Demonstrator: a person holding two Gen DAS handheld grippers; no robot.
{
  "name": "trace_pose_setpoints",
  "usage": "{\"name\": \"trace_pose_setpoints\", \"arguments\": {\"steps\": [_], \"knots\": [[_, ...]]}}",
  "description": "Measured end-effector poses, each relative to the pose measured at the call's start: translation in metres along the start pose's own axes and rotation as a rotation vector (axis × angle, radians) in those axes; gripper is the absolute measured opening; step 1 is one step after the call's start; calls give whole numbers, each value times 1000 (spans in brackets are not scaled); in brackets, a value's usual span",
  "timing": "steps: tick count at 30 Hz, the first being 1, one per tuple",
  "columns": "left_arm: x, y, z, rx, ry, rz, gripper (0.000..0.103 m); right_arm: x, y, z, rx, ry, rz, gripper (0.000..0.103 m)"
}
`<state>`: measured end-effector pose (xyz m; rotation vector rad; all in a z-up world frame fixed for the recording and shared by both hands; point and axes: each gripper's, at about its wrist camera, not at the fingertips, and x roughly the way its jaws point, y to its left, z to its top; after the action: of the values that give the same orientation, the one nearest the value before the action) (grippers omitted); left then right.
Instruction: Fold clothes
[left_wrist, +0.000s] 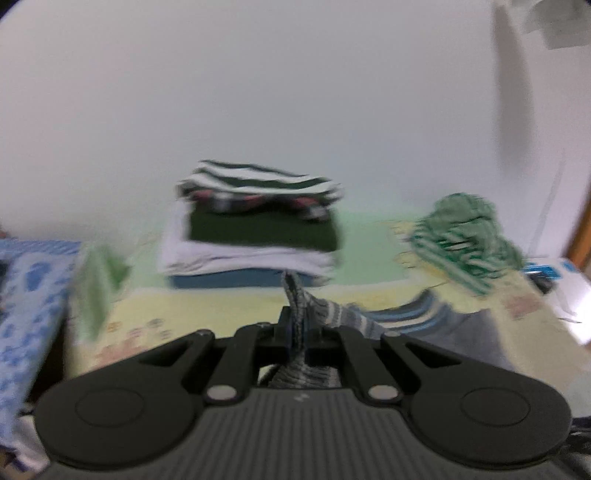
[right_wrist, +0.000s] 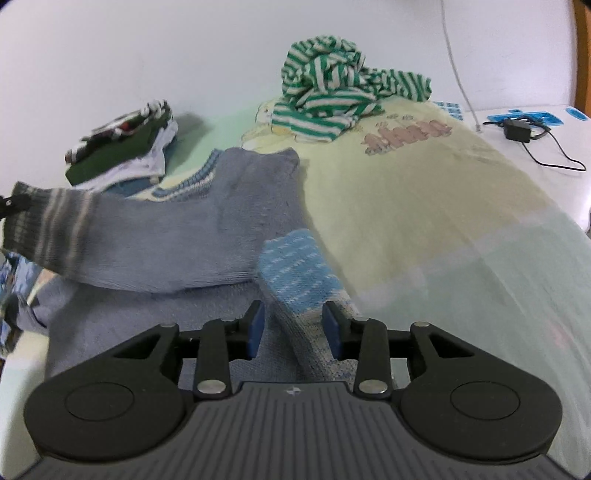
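Note:
A grey-blue knit sweater (right_wrist: 207, 221) lies on the bed in the right wrist view. My left gripper (left_wrist: 295, 334) is shut on the sweater's dark striped sleeve cuff (left_wrist: 297, 306) and holds it lifted; that cuff shows at the far left of the right wrist view (right_wrist: 40, 225). My right gripper (right_wrist: 293, 328) is open, its blue pads either side of the other sleeve's light-blue striped cuff (right_wrist: 295, 273), not closed on it.
A stack of folded clothes (left_wrist: 251, 229) sits at the back by the white wall. A crumpled green-striped garment (right_wrist: 332, 88) lies at the back right on a yellow-green bedsheet (right_wrist: 424, 192). A black charger and cable (right_wrist: 524, 136) lie at the far right.

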<state>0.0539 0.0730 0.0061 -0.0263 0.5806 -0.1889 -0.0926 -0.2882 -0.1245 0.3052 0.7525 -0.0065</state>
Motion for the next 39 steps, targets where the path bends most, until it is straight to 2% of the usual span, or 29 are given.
{"name": "trace_pose_setpoints", "arguments": {"steps": [4,6,10,13,16,19,21,22,23,25,29,33,35,36,38,39], "knots": [[2,12,-14,-52,55,30,1,-3,11,7,-131,-43,8,38],[1,9,-21,-62,64,31,1,-1,17,17,-181,-64,46,38],[-1,-1,-34,-52,79,51,1,23,32,49,-264,-90,41,39],[-4,-7,-39,-25,80,89,1,54,22,83,-186,-87,29,39],[-11,-6,-42,-23,72,137,1,86,9,111,-107,-44,-5,39],[-18,2,-44,-39,66,186,1,113,5,122,-89,15,5,39],[-20,4,-47,-38,76,201,1,128,3,124,-68,64,45,38],[-20,4,-49,-37,84,205,1,132,2,124,-66,73,54,31],[-20,3,-50,-34,90,208,1,132,4,126,-76,59,68,10],[-20,1,-52,-26,91,221,1,129,7,128,-85,23,89,10],[-21,0,-48,-32,70,240,1,125,13,133,-101,-45,72,10],[-16,-1,-39,-28,57,244,1,141,9,130,-114,-5,13,17],[-17,-3,-36,-22,49,234,1,123,8,127,-152,-57,-7,28],[-18,-4,-34,-20,44,230,1,112,9,124,-181,-80,-3,30],[-18,-5,-33,-16,44,222,1,79,14,113,-279,-101,81,37],[-18,-4,-33,-17,46,217,1,68,17,106,-325,-69,148,39]]}}
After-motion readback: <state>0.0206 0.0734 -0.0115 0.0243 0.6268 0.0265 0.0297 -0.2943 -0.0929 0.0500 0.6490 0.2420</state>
